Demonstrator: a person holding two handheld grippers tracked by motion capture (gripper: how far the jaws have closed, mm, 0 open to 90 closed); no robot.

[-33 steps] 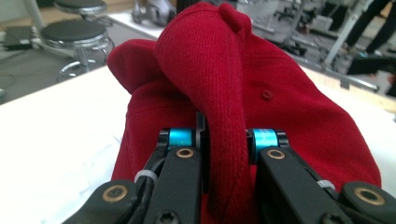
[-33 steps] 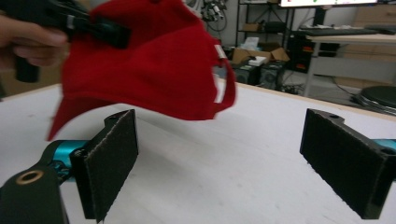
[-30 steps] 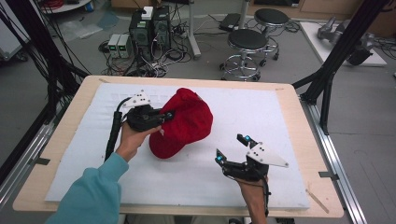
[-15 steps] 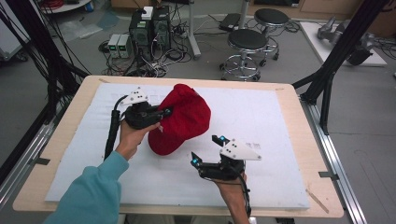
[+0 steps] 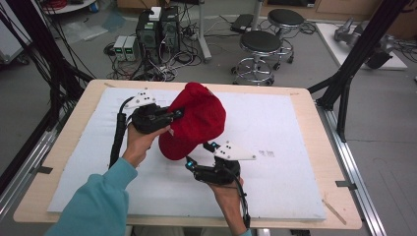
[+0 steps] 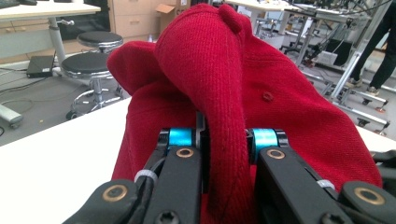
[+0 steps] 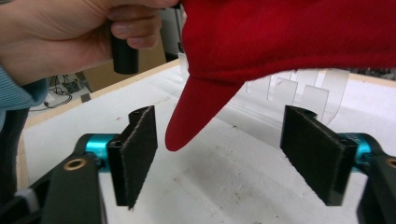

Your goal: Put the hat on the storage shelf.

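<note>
Red cap (image 5: 196, 120) pinched aloft by left gripper (image 5: 172, 114) (right gripper (image 5: 199, 157) closing beneath brim).

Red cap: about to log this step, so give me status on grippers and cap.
Left gripper shut on red cap, holding it up off the white mat. Right gripper open, jaws just closing, brim tip between pads, untouched. Nothing in the way.
</note>
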